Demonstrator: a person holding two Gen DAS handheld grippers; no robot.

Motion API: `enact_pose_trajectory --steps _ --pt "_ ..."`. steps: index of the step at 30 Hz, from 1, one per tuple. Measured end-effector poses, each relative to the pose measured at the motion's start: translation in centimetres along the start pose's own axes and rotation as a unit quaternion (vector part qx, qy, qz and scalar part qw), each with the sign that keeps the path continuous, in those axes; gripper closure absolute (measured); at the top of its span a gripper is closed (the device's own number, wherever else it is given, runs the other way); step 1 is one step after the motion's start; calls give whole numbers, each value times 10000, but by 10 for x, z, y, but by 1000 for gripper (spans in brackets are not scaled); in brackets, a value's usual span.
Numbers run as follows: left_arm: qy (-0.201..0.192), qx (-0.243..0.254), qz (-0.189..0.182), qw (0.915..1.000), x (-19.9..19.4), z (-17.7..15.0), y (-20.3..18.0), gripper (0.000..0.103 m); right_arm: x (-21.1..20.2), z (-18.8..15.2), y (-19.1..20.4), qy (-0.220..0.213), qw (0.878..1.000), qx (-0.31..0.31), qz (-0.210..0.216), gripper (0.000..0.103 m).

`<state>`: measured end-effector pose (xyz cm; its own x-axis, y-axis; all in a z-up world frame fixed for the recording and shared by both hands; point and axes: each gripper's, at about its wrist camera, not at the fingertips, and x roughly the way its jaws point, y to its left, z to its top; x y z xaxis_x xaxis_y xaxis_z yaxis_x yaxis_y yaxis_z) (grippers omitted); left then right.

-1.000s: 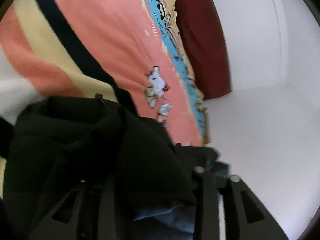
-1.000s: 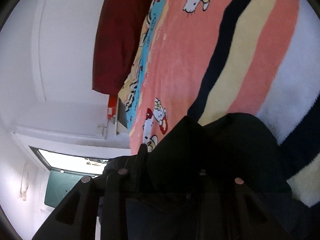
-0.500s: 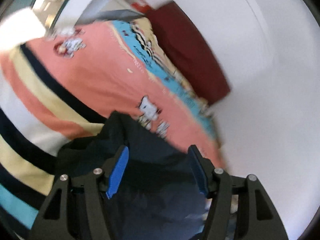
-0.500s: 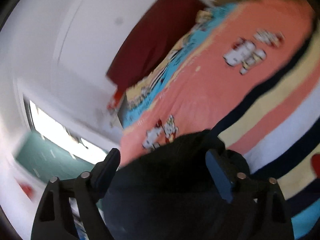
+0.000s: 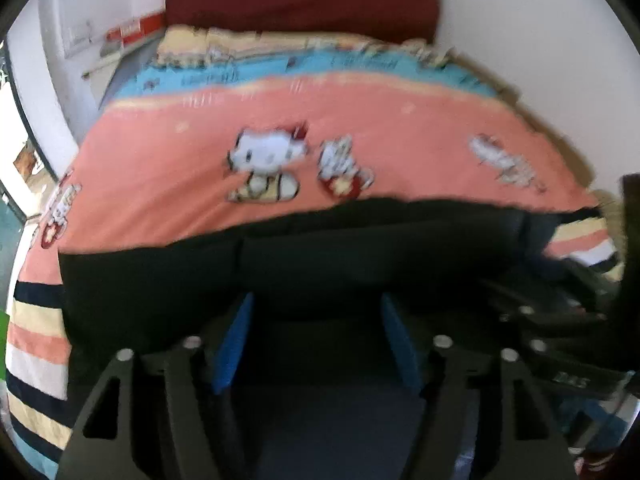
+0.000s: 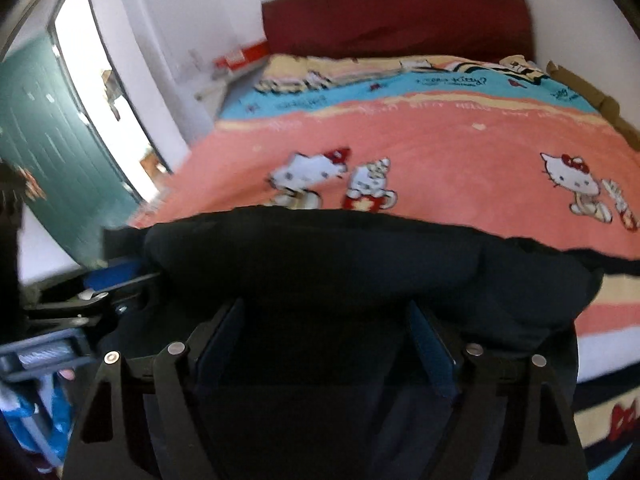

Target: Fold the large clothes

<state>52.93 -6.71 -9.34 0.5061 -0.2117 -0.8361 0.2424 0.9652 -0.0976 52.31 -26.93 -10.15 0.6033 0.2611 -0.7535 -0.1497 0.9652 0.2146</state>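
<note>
Lying: one black garment point(image 5: 360, 264) | one blanket point(image 5: 360, 120) | left claw point(image 5: 316, 344) opening, empty | right claw point(image 6: 324, 344) closing, empty

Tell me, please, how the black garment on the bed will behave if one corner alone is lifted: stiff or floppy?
Probably floppy: the black fabric garment lies in soft rounded folds on the pink cartoon-print blanket. Its bulging edge suggests thick, perhaps padded cloth, so it may be rather heavy. Lifted by one corner, the rest would likely sag and unfold.
</note>
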Motion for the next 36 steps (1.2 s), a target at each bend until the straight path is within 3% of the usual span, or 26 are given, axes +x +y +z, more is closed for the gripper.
enact_pose_trajectory --steps 4,11,15,18,21,25,30,36 --pt "31 -197 -75 9998 43 2 12 33 40 -1 -11 449 9987 -73 -213 16" --pt "169 -169 208 9995 59 4 16 33 78 0 -17 564 9975 42 -413 15" --pt "262 -79 106 9996 28 6 20 33 70 7 -19 687 9973 139 -223 15" --pt "268 -47 295 9992 4 2 34 33 41 10 -29 543 9983 175 -71 16" --pt "342 -125 503 9981 -1 -6 55 33 10 7 -55 320 9986 326 -269 16" --pt "226 -95 517 9984 9 -17 57 31 27 -16 -92 720 9949 574 -411 16" --pt "-69 35 747 9972 12 -24 47 30 44 -31 -103 610 9948 796 -168 13" --pt "86 -23 671 9977 -1 -26 52 30 41 -34 -107 644 9939 890 -109 12"
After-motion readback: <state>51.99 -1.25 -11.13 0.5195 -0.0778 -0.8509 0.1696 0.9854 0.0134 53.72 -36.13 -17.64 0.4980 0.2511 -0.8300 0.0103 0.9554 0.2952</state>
